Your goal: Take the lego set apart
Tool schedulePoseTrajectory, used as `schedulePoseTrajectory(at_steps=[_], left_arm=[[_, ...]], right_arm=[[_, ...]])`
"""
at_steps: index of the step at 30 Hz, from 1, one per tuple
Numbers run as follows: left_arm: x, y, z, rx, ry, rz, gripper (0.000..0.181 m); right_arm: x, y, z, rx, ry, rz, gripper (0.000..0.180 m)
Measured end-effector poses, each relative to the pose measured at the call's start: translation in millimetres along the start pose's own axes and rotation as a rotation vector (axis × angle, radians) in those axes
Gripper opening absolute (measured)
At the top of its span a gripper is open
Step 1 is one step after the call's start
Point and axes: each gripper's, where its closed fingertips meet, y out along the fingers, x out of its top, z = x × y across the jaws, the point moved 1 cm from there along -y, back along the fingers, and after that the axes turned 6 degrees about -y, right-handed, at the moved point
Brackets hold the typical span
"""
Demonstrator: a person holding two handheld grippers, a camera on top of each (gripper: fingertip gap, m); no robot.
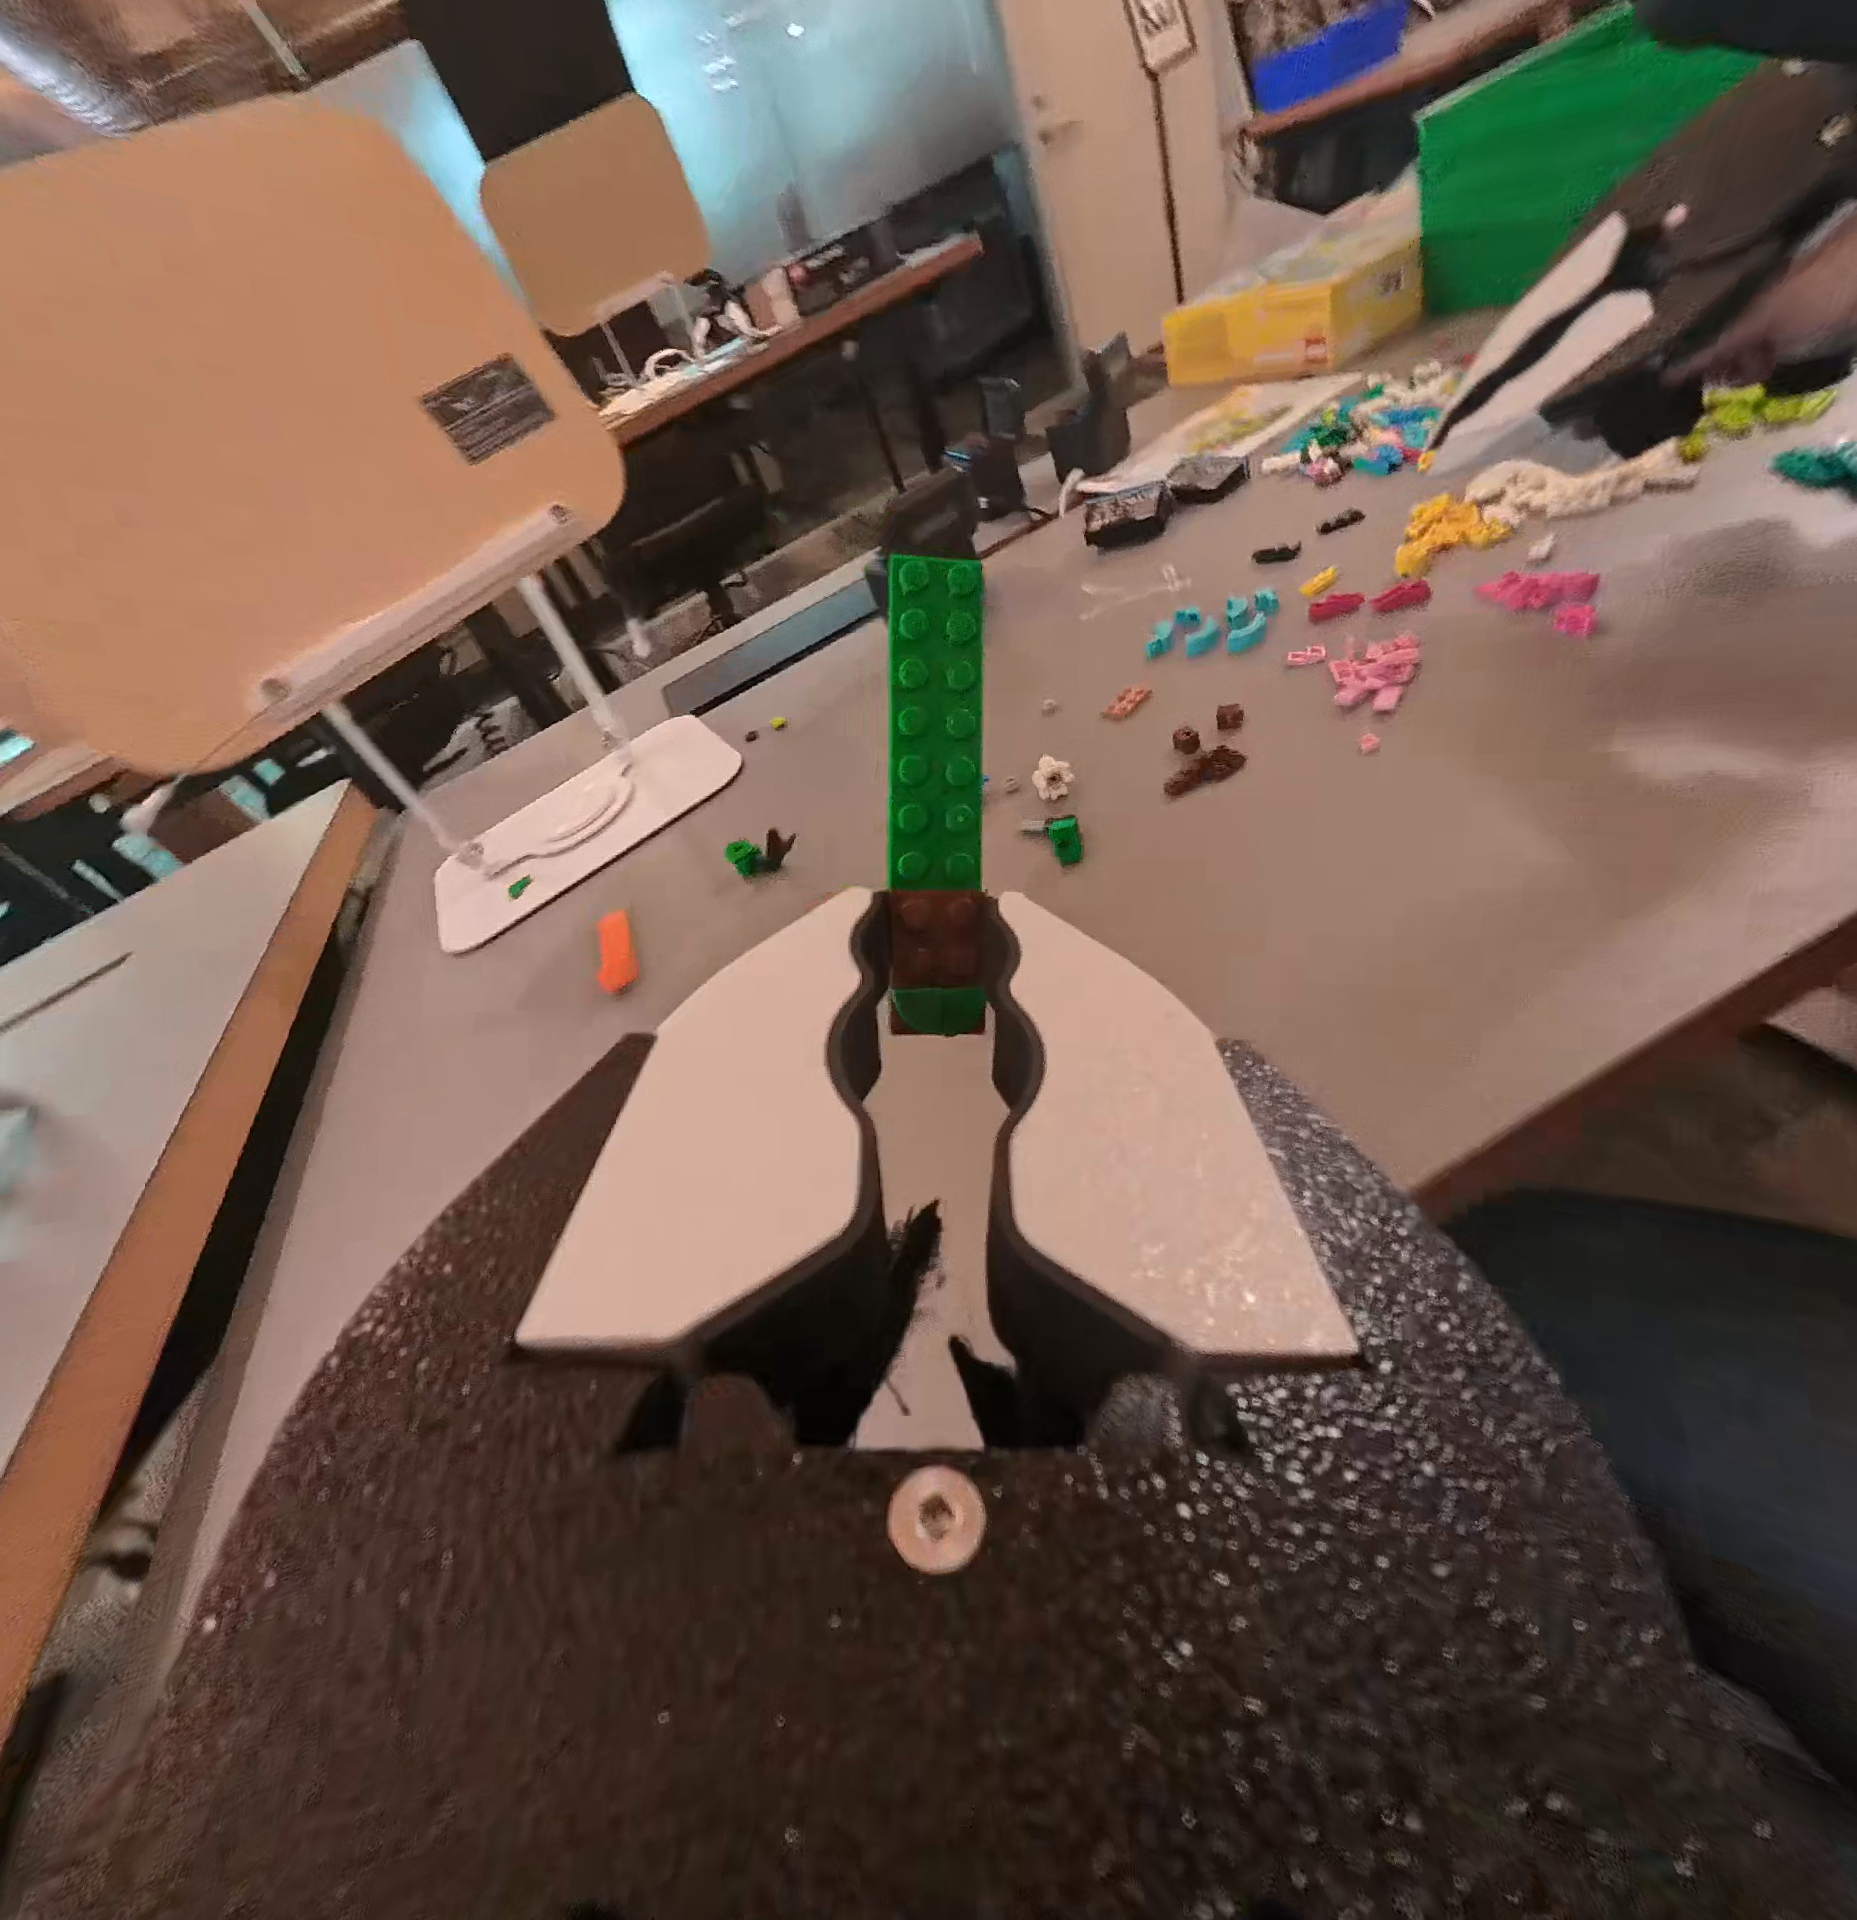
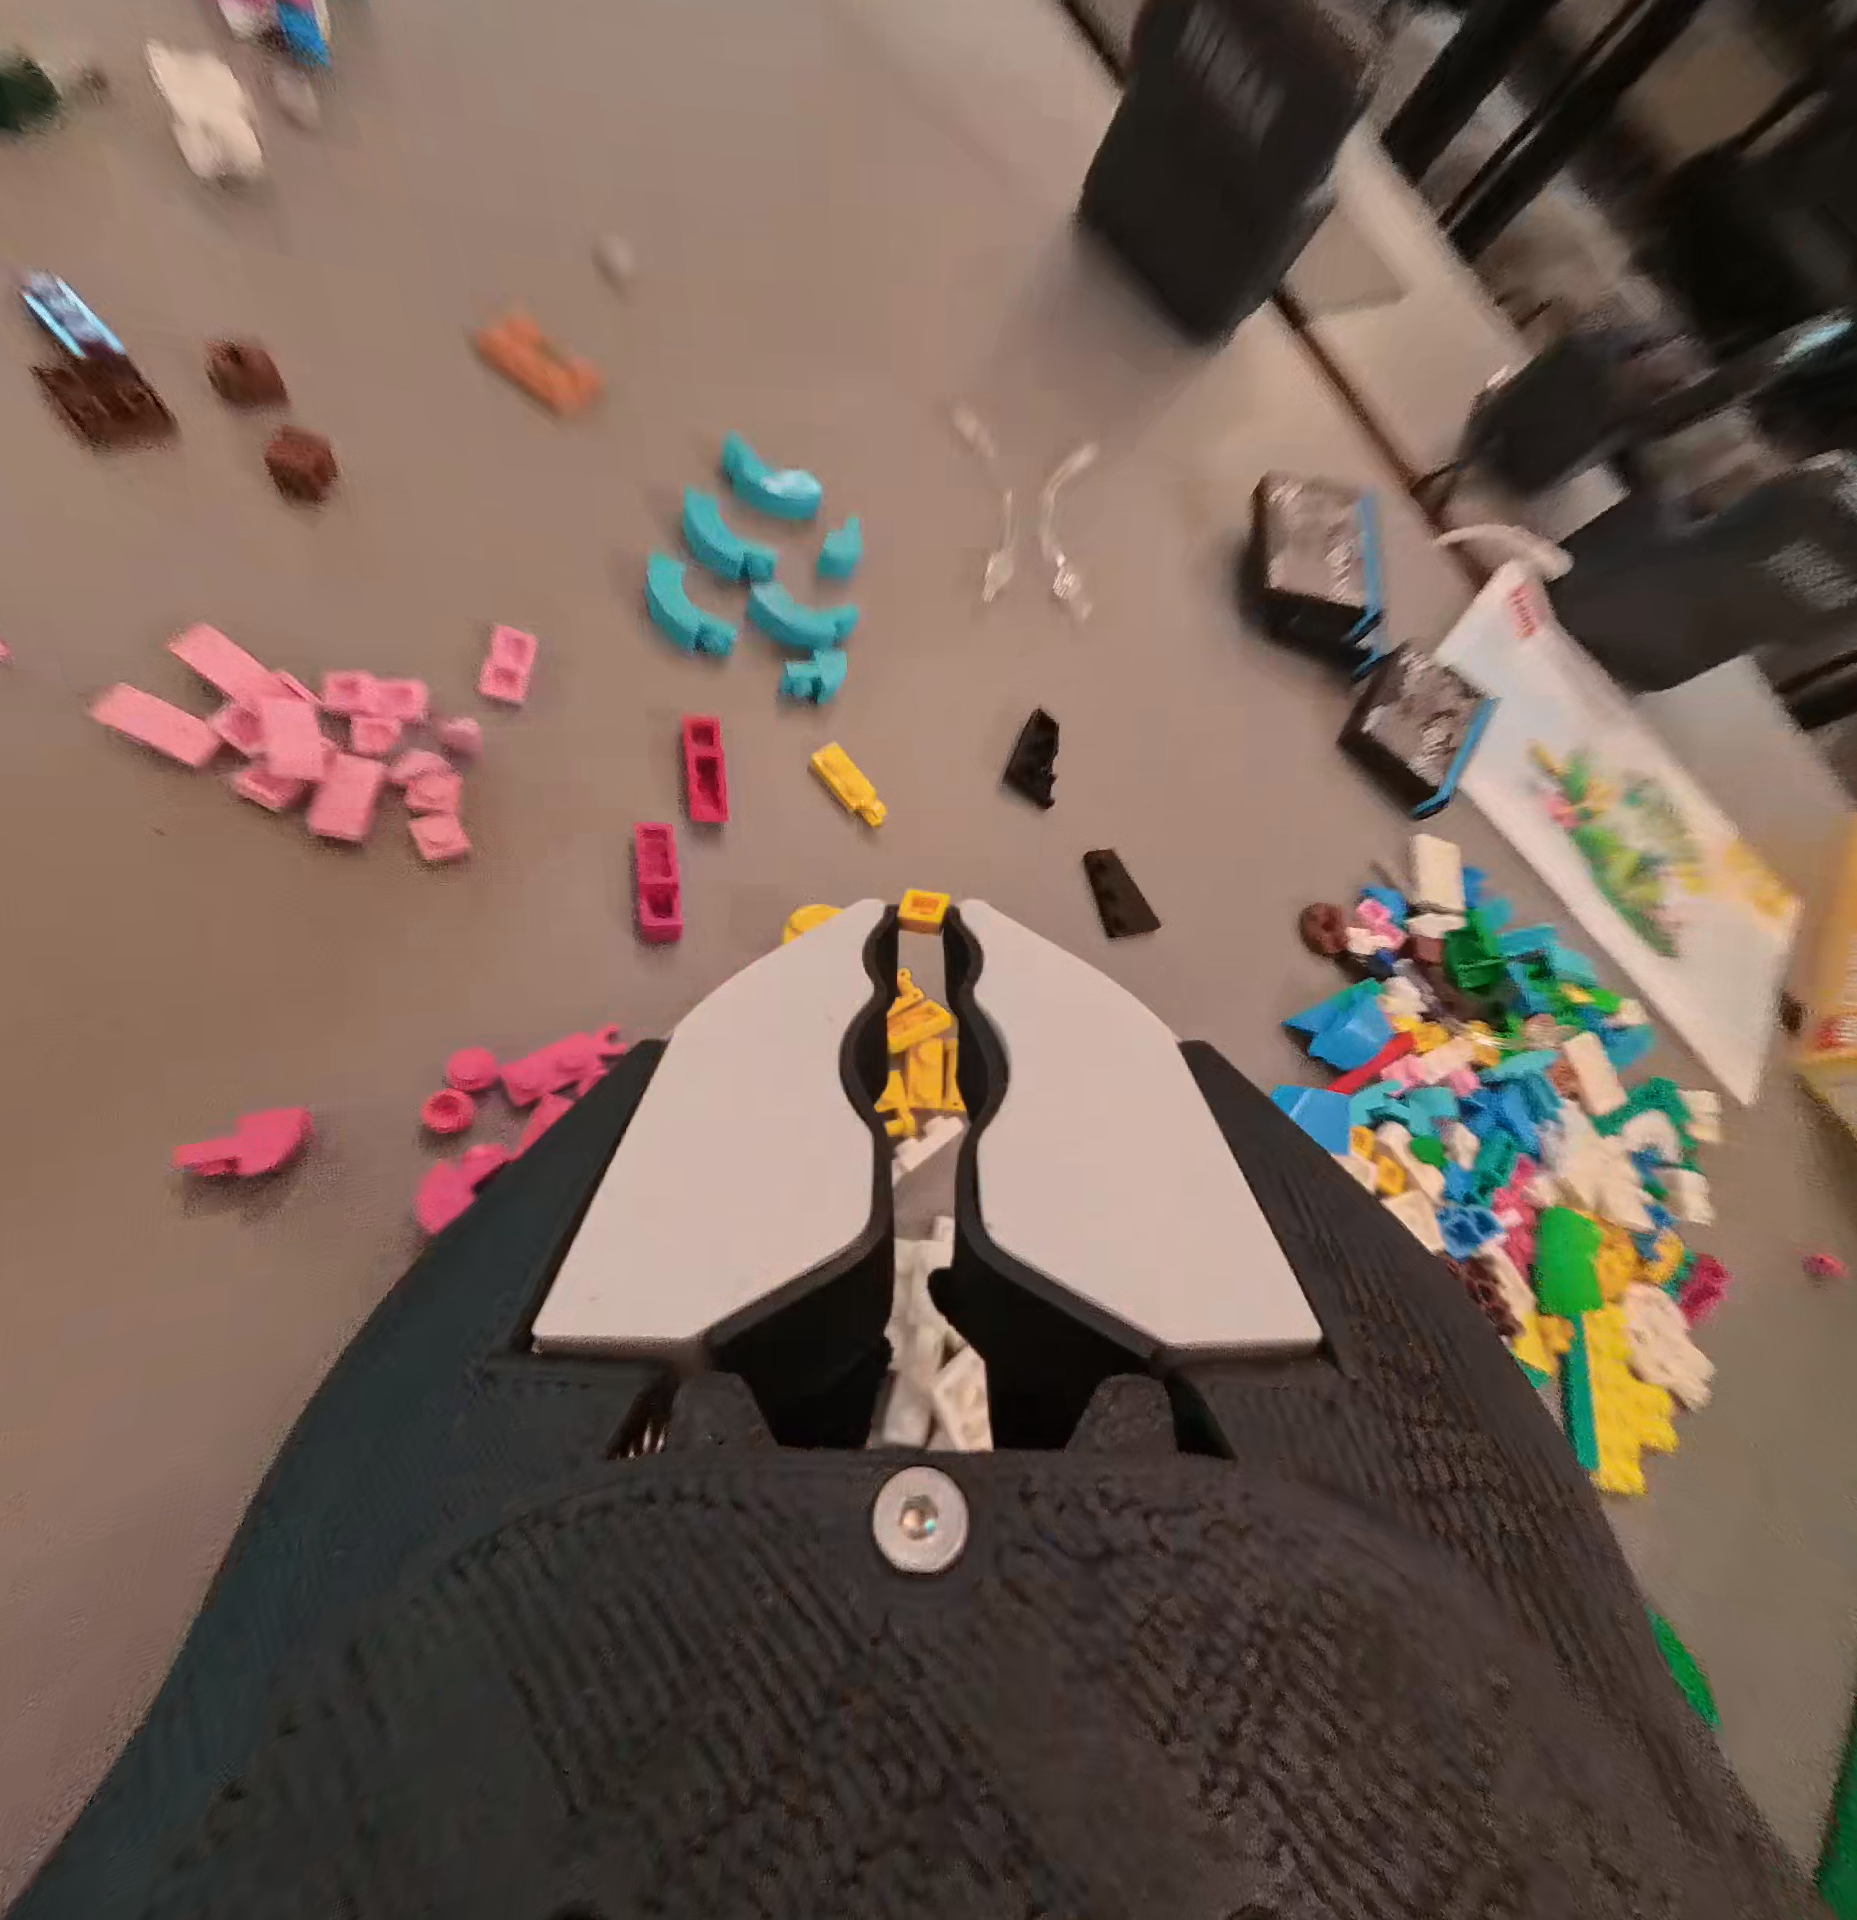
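Two hand-held grippers are each closed on a piece, above a bench point(image 1: 1423, 987) strewn with sorted bricks.

The long green plate point(image 1: 935, 727) is pinched at its brown-brick end point(image 1: 934, 951) by the left hand-held gripper point(image 1: 934, 961); it is judged light, stiff and best held by its edges. A small yellow piece point(image 2: 923, 907), slightly blurred, seems to be nipped at the tips of the right hand-held gripper point(image 2: 923, 920).

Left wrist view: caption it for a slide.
Left gripper clamps a brown brick stuck on a long green plate above the grey table.
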Motion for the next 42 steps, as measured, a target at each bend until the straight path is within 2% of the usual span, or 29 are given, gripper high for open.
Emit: schedulePoseTrajectory(at_steps=[2,5,6,7,9,10,12,14,15,16,18,21,23,24,25,26,28,32,37,39,42], left_arm=[[5.7,36.3,5.0,-0.040,0.042,0.007,0.016],[17.6,92.7,11.1,-0.146,0.054,-0.011,0.016],[20.5,109.8,11.6,-0.186,0.060,-0.013,0.016],[23.5,125.0,12.3,-0.215,0.069,-0.017,0.016],[27.4,148.0,11.3,-0.267,0.093,-0.026,0.016],[28.4,156.1,10.5,-0.284,0.105,-0.032,0.016],[29.7,166.8,9.4,-0.297,0.137,-0.044,0.016],[33.0,172.4,9.6,-0.285,0.165,-0.072,0.016],[35.1,173.5,9.8,-0.278,0.171,-0.089,0.016],[37.9,173.4,9.5,-0.274,0.172,-0.115,0.016],[43.5,171.3,7.5,-0.278,0.152,-0.165,0.016],[48.9,167.5,2.2,-0.292,0.170,-0.212,0.016],[48.7,166.2,-3.1,-0.317,0.198,-0.212,0.016],[48.3,164.5,-7.5,-0.345,0.215,-0.217,0.016],[49.2,162.8,-12.6,-0.378,0.229,-0.230,0.016],[51.3,164.9,-12.6,-0.374,0.241,-0.235,0.016],[53.2,171.4,-12.1,-0.358,0.256,-0.222,0.017],[50.9,181.5,-10.9,-0.214,0.312,-0.209,0.023],[52.3,186.2,-9.7,-0.060,0.426,-0.205,0.025],[50.4,187.6,-15.3,-0.071,0.421,-0.185,0.017],[46.2,188.2,-22.7,-0.140,0.394,-0.140,0.016]], right_arm=[[-9.9,13.5,-0.8,0.099,0.000,0.068,0.007],[-23.2,25.2,-7.2,0.156,-0.028,0.183,0.007],[-26.5,27.0,-8.6,0.166,-0.031,0.222,0.011],[-28.0,26.9,-10.4,0.163,-0.036,0.256,0.025],[-15.4,21.0,-15.5,0.106,-0.071,0.248,0.028],[3.1,16.4,-14.1,0.075,-0.084,0.180,0.028],[66.6,4.9,8.2,0.100,-0.012,-0.087,0.028],[146.3,-11.1,46.0,0.234,0.180,-0.430,0.030],[175.1,-13.3,59.7,0.271,0.291,-0.523,0.035],[195.3,-9.8,70.6,0.273,0.365,-0.565,0.042],[225.3,-1.2,92.9,0.272,0.411,-0.626,0.043],[249.1,11.2,106.3,0.243,0.461,-0.658,0.042],[258.1,10.8,108.0,0.259,0.499,-0.716,0.033],[260.3,10.4,107.5,0.271,0.519,-0.733,0.025],[261.6,9.7,106.6,0.280,0.528,-0.748,0.008],[263.4,8.3,105.5,0.285,0.537,-0.764,0.005],[266.6,6.6,103.4,0.268,0.554,-0.772,0.003],[267.4,5.4,96.0,0.108,0.507,-0.762,0.002],[259.4,8.2,93.5,0.122,0.568,-0.752,0.002],[256.4,6.4,93.4,0.119,0.569,-0.755,0.002],[249.3,5.4,95.4,0.125,0.502,-0.740,0.002]])
